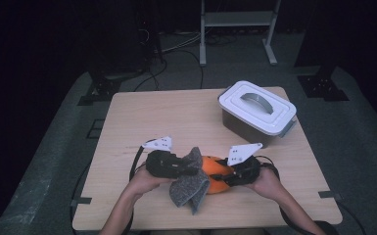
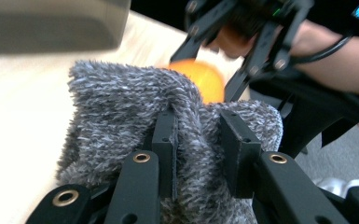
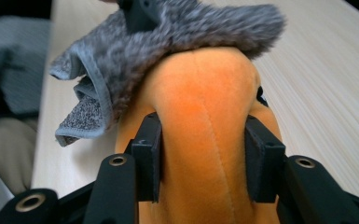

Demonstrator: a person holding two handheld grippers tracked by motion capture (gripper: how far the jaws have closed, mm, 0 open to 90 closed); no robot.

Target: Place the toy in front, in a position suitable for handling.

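Note:
A grey fuzzy cloth [image 1: 191, 188] hangs above the table's near edge, draped over one end of an orange plush toy [image 1: 215, 178]. My left gripper [image 1: 188, 169] is shut on the cloth. In the left gripper view its jaws [image 2: 198, 140] pinch a fold of the grey pile [image 2: 121, 107], with the orange toy [image 2: 205, 77] just behind. My right gripper [image 1: 225, 175] is shut on the toy from the other side. In the right gripper view its pads [image 3: 203, 154] squeeze the orange body [image 3: 200, 102], and the cloth [image 3: 168, 37] covers the toy's far tip.
A white lidded box [image 1: 257, 110] with a grey handle stands at the far right of the wooden table [image 1: 152, 117]. Dark floor, cables and a metal frame lie beyond the table. The person's forearms come in from the near edge.

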